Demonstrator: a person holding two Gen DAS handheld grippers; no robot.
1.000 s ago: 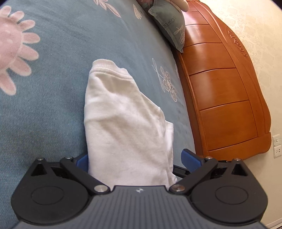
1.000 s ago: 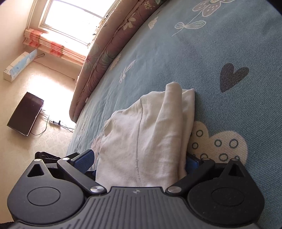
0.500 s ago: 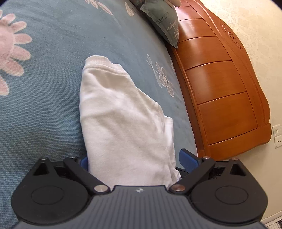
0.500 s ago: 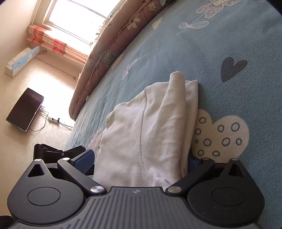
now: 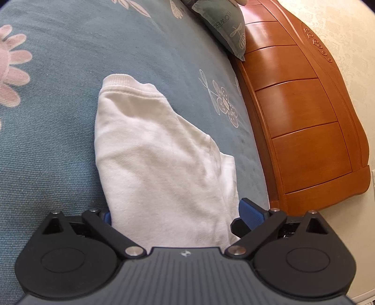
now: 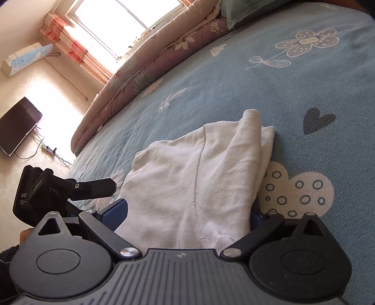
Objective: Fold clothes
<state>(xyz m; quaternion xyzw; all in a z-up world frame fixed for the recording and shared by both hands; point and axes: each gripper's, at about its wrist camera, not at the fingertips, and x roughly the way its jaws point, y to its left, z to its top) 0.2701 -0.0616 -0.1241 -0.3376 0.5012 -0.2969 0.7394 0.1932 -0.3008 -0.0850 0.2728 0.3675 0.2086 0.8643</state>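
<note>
A white garment (image 5: 159, 159), folded into a long narrow stack, lies on the blue bedspread (image 5: 58, 117). Its ribbed hem points away in the left wrist view. My left gripper (image 5: 178, 211) is open, its blue pads (image 5: 250, 211) spread wide on either side of the near end of the stack. In the right wrist view the same garment (image 6: 199, 176) shows a seam and a rolled fold at its far end. My right gripper (image 6: 185, 211) also stands open and straddles its end. The cloth hides the inner faces of the pads.
An orange wooden headboard (image 5: 304, 129) runs along the bed's right side, with a grey-green pillow (image 5: 225, 25) against it. In the right wrist view a rolled floral quilt (image 6: 152, 65) lines the far edge. A television (image 6: 18, 124) and window (image 6: 131, 21) are beyond.
The right wrist view has swung up and round, bringing the window and my left gripper's black body into sight. The left view shifted slightly. The garment stays flat on the bed.
</note>
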